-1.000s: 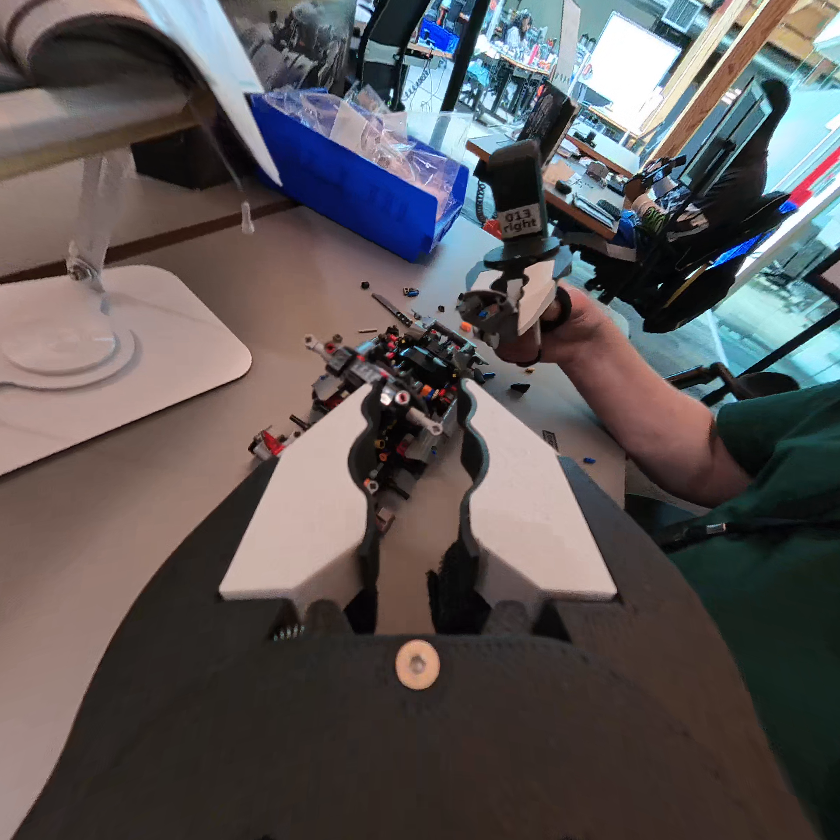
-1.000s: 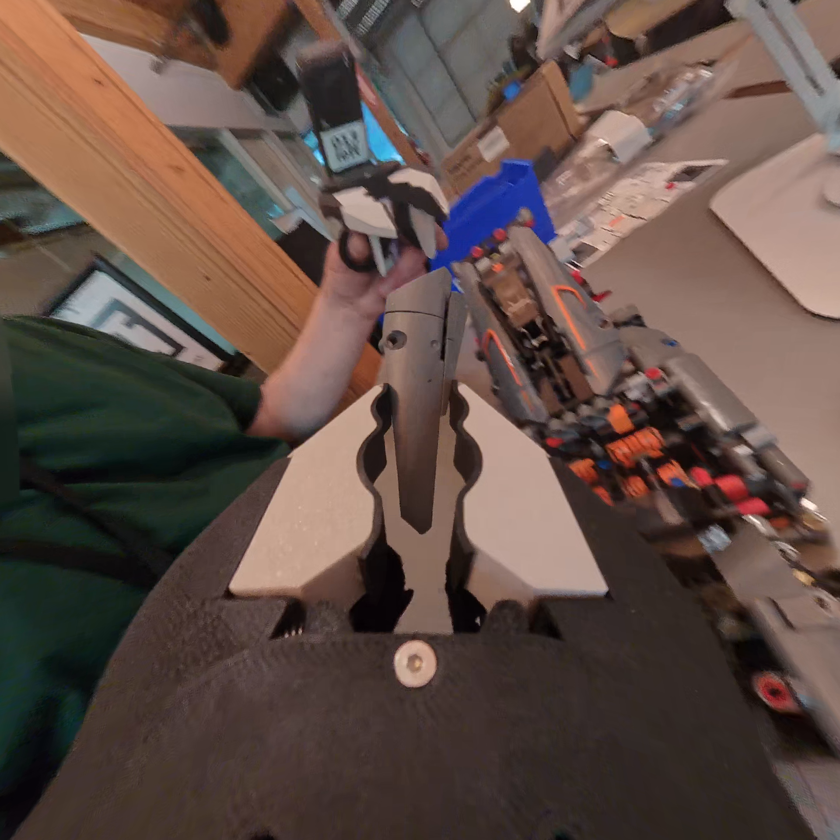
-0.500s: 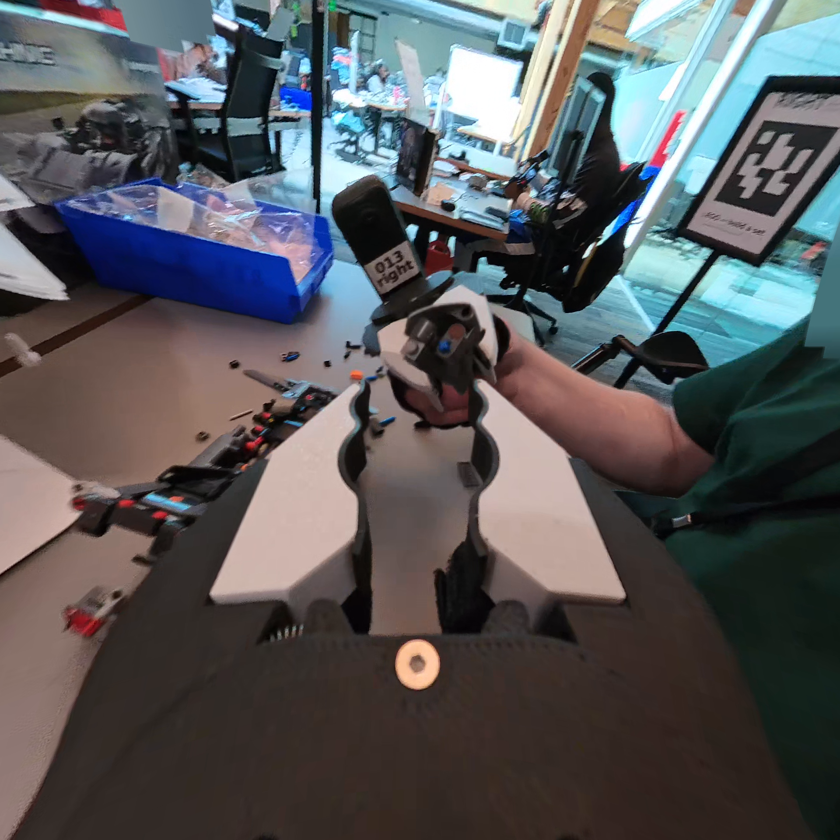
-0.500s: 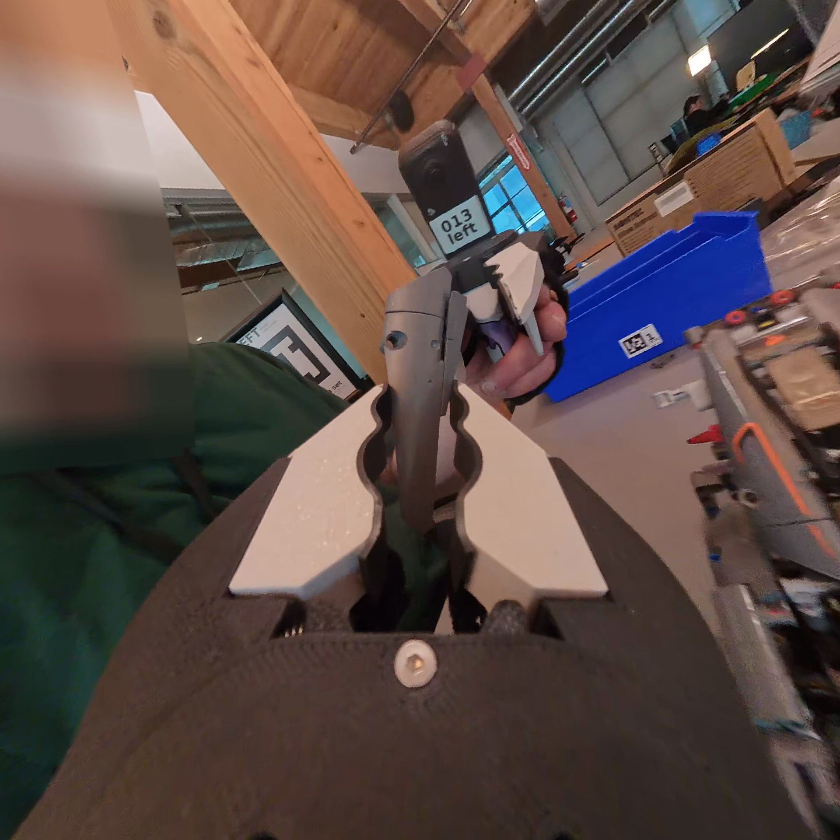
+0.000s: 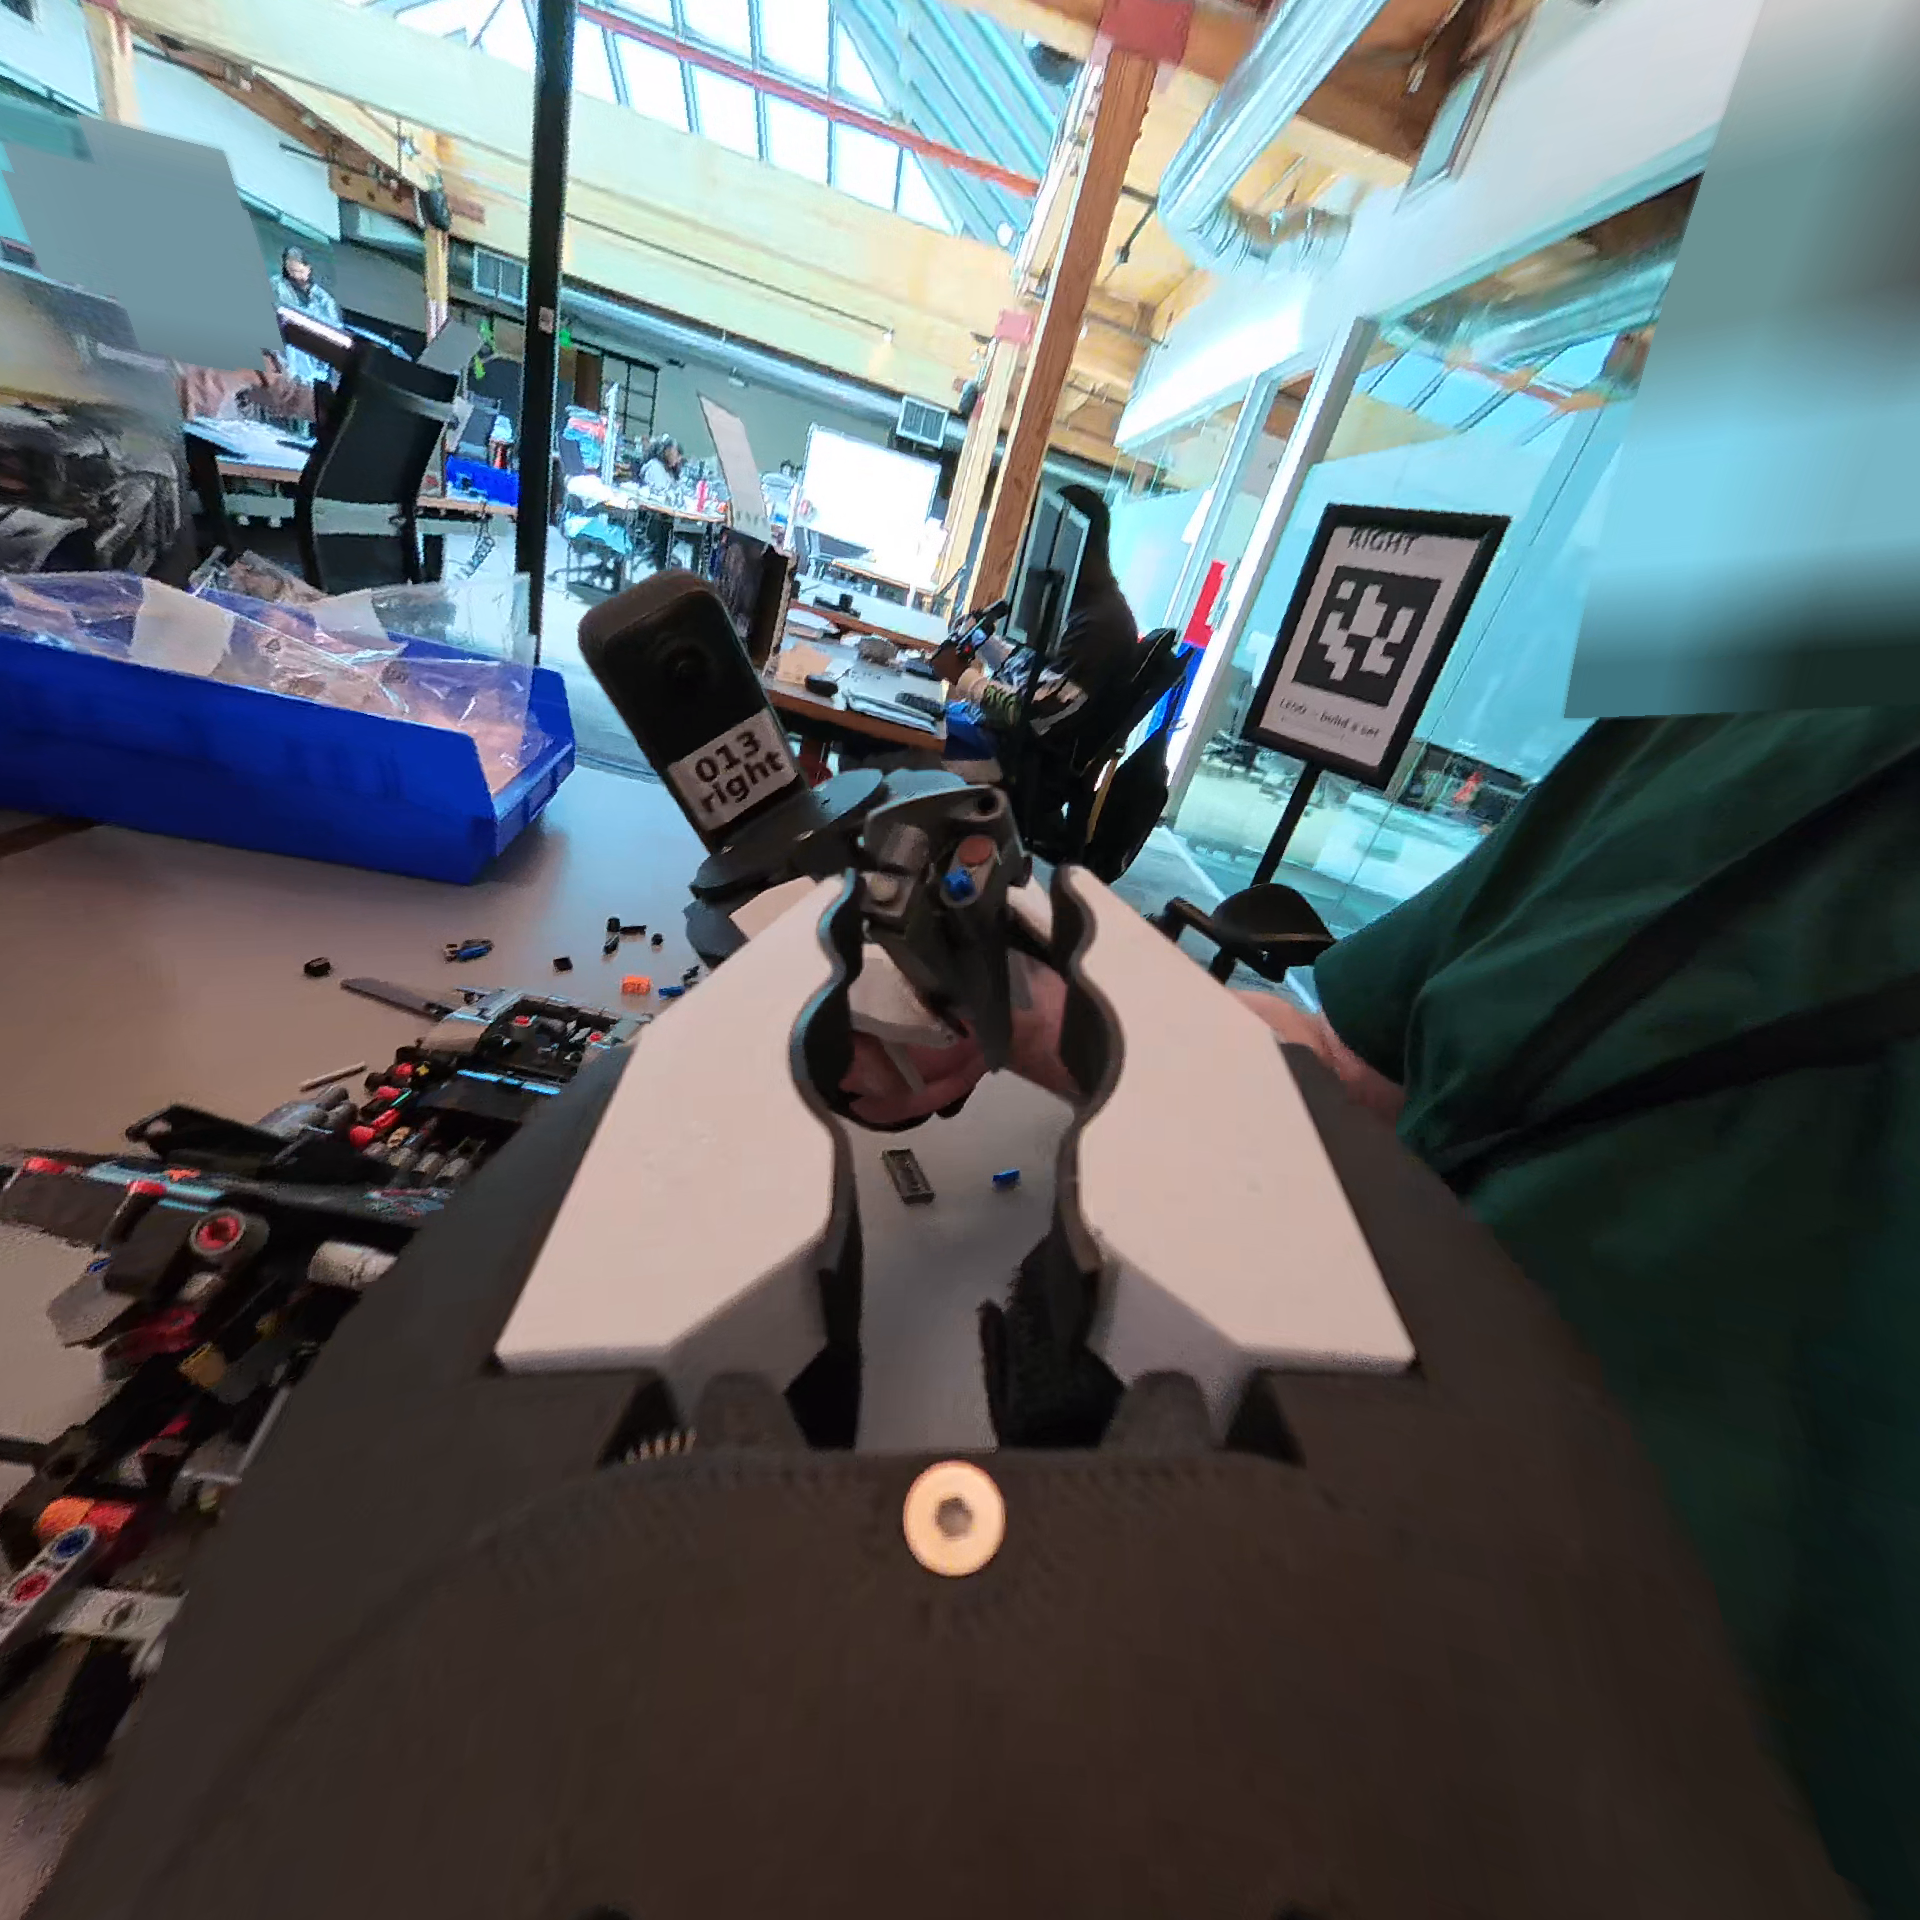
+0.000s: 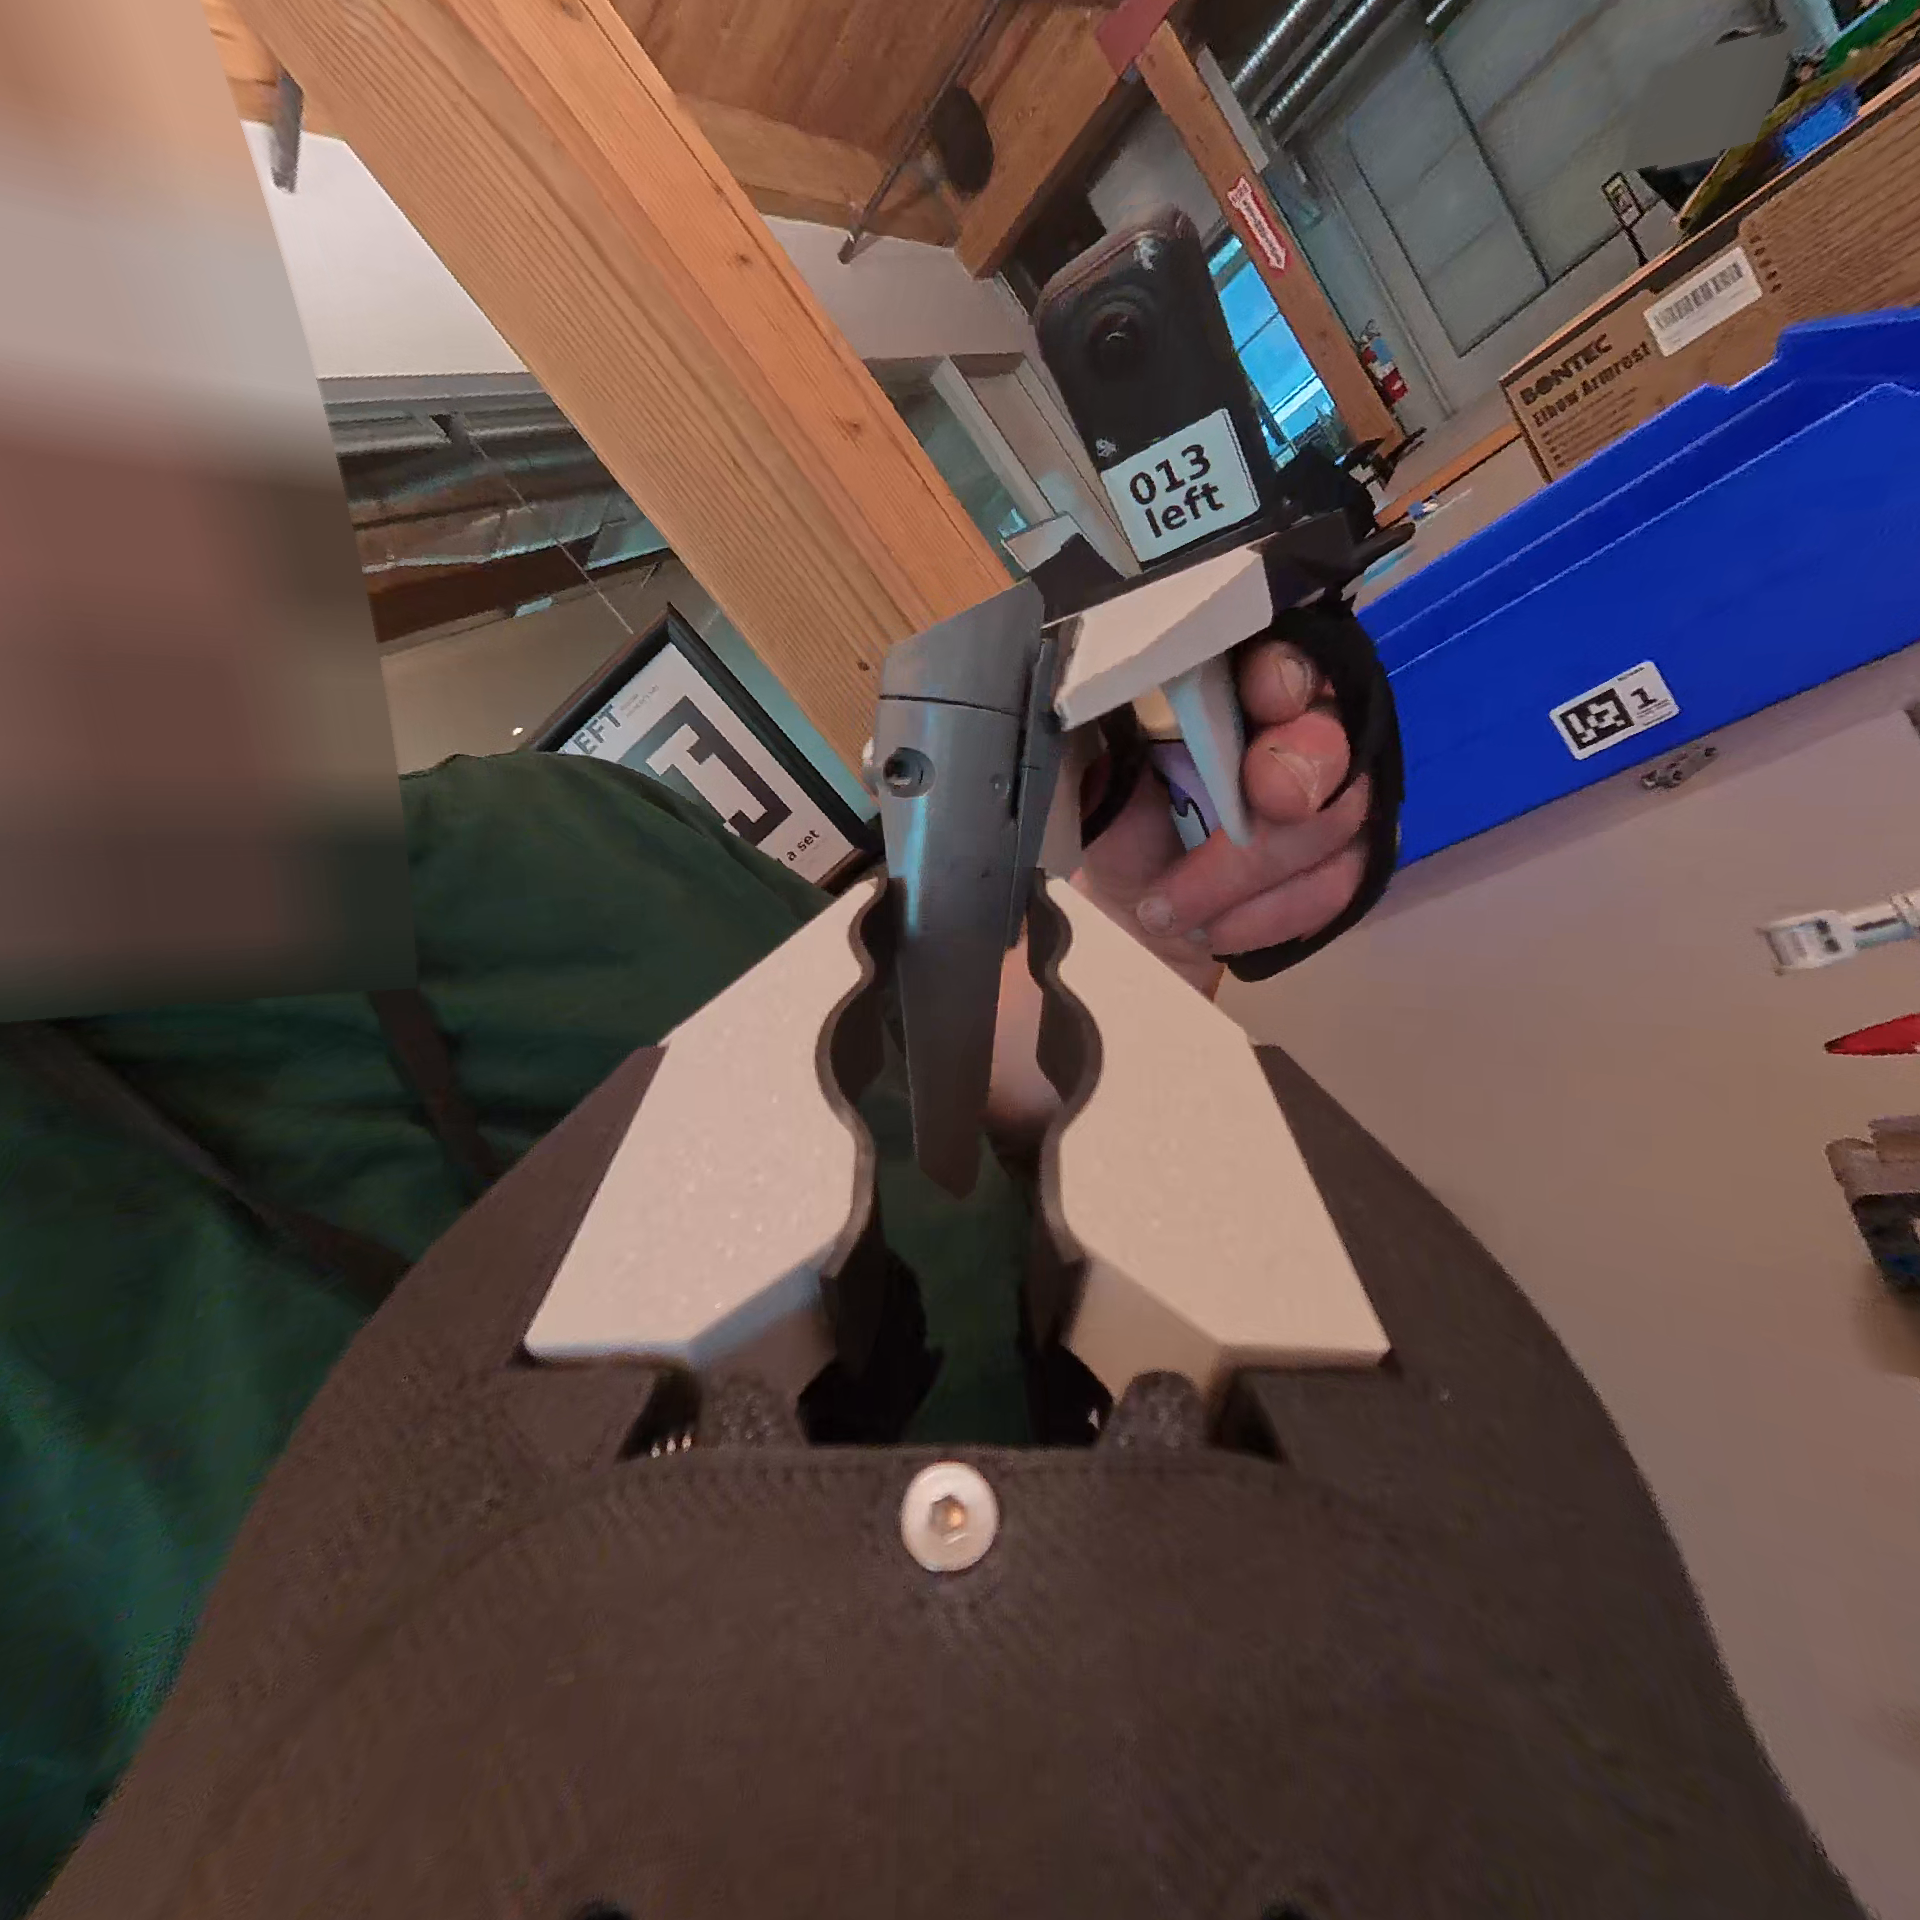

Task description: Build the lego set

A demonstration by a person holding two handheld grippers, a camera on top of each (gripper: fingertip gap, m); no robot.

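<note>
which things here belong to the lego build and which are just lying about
Part of the build:
- grey pointed lego panel, clamped in the right gripper
- dark half-built lego model with red and orange pins
- small loose lego pieces on the grey table
- open left gripper

Just lying about:
- blue plastic bin
- brown cardboard box

We counted two grippers, the left gripper (image 5: pixel 954 935) and the right gripper (image 6: pixel 961 940), one grey panel piece (image 6: pixel 961 862), one part-built lego model (image 5: pixel 260 1174), one blue bin (image 5: pixel 281 748) and two framed marker signs.
</note>
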